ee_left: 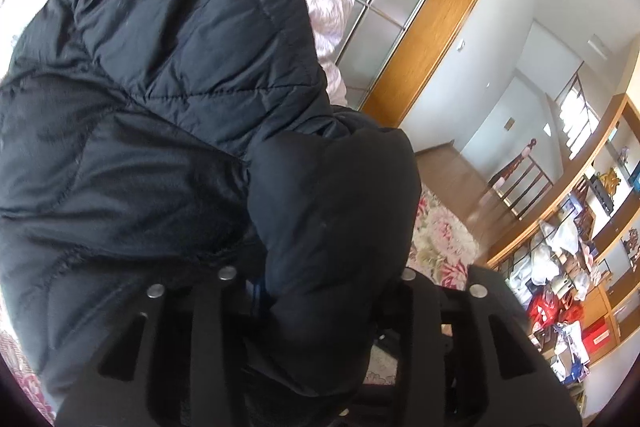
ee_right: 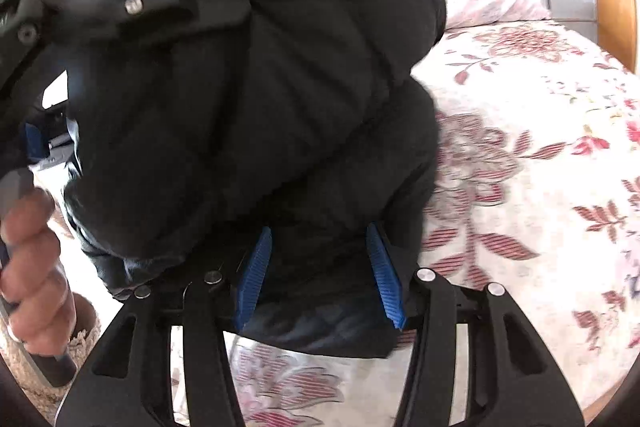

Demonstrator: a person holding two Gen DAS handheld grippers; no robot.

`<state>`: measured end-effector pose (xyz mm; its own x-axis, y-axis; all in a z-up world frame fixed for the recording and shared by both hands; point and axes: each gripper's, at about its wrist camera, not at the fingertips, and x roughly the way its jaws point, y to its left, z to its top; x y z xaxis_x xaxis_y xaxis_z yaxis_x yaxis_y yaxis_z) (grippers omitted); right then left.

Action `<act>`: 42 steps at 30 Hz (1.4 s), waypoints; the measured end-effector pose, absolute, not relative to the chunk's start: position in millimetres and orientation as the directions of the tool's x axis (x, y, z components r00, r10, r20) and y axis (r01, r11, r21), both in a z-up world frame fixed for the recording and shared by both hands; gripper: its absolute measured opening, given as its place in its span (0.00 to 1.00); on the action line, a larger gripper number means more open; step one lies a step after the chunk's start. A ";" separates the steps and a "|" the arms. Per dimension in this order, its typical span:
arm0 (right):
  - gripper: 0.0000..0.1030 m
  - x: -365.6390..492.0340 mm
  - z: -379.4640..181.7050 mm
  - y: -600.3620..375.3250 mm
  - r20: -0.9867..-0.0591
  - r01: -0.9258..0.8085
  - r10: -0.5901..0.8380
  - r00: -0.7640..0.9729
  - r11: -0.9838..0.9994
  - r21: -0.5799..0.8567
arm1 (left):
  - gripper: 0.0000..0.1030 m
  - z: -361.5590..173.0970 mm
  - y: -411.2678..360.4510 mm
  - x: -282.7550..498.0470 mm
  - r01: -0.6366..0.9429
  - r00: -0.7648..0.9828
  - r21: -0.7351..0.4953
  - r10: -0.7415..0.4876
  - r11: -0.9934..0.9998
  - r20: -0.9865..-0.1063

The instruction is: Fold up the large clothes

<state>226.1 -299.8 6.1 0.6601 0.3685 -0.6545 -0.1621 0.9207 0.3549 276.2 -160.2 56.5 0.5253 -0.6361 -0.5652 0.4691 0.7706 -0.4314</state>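
White walls, a timber-framed sliding door with frosted panes and cluttered wooden shelves frame a bed covered by a white spread printed with red and pink flowers. On that spread lies a bulky black quilted puffer jacket, bunched into thick folds and filling most of both wrist views.

The left gripper has a padded fold of the jacket draped between and over its black fingers; their tips are buried in the fabric, so I cannot tell whether they pinch it or sit slack. In the right wrist view this same gripper reaches in from the upper left, with a person's hand wrapped around its handle.

The right gripper clamps a thick jacket edge between its blue ribbed fingers, low against the bedspread.
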 end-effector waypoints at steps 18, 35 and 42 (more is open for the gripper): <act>0.50 234.2 1.4 -403.8 -0.727 0.156 0.020 0.686 0.972 0.175 | 0.72 30.3 -213.6 269.4 0.484 0.528 -0.315 -0.560 0.816 -0.639; 0.51 241.0 -16.1 -410.2 -0.767 0.238 -0.110 0.633 0.969 0.058 | 0.83 24.5 -216.7 255.9 0.532 0.540 -0.204 -0.515 0.822 -0.666; 0.51 241.2 -16.3 -411.0 -0.767 0.238 -0.117 0.631 0.970 0.048 | 0.90 47.9 -217.9 222.6 0.567 0.589 -0.094 -0.482 0.818 -0.648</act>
<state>241.2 -411.0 -16.3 0.6309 -0.1169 -0.7670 0.2381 0.9701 0.0480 222.6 -217.9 47.9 0.5888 -0.4825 -0.6485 0.5673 0.8182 -0.0937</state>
